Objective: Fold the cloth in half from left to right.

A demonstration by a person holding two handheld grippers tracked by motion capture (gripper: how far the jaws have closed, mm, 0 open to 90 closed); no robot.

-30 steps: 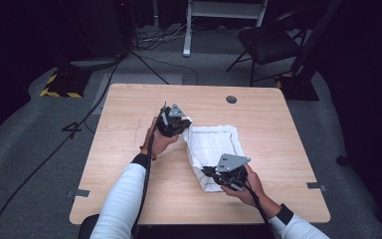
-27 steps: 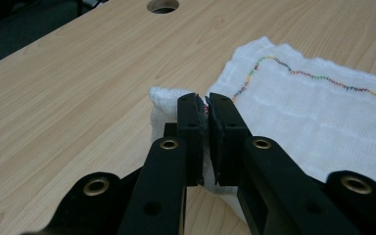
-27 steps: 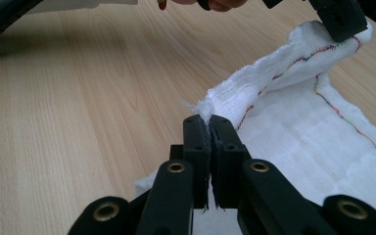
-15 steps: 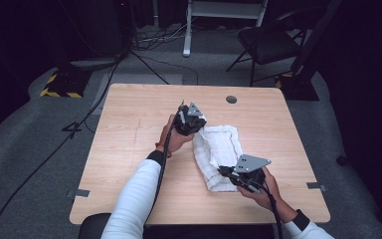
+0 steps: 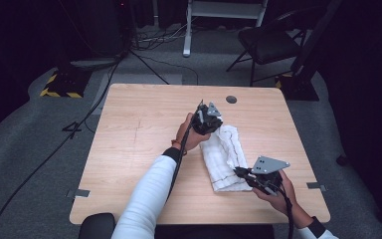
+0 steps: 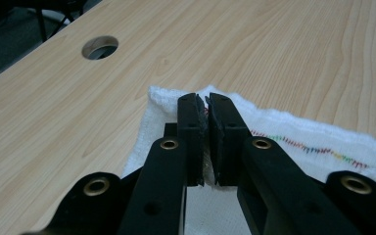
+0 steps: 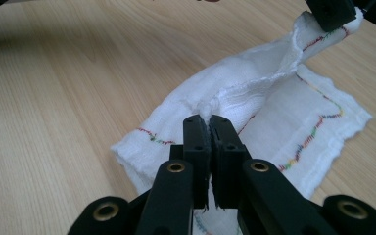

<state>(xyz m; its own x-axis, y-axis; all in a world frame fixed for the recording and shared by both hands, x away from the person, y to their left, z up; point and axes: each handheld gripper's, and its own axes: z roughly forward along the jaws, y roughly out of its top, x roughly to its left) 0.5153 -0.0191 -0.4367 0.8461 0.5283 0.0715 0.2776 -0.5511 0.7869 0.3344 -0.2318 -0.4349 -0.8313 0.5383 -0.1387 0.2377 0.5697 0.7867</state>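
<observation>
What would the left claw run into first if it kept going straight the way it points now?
Probably nothing beyond the white cloth it already pinches: past its tips lies bare table. The round cable hole sits off to one side, though depth is hard to judge.

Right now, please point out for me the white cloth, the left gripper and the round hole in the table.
white cloth [image 5: 225,159]: high view, middle of the folded fabric.
left gripper [image 6: 203,105]: left gripper view, between the fingertips, shut on the cloth's edge.
round hole [image 5: 231,99]: high view, its centre, near the table's far edge.
</observation>
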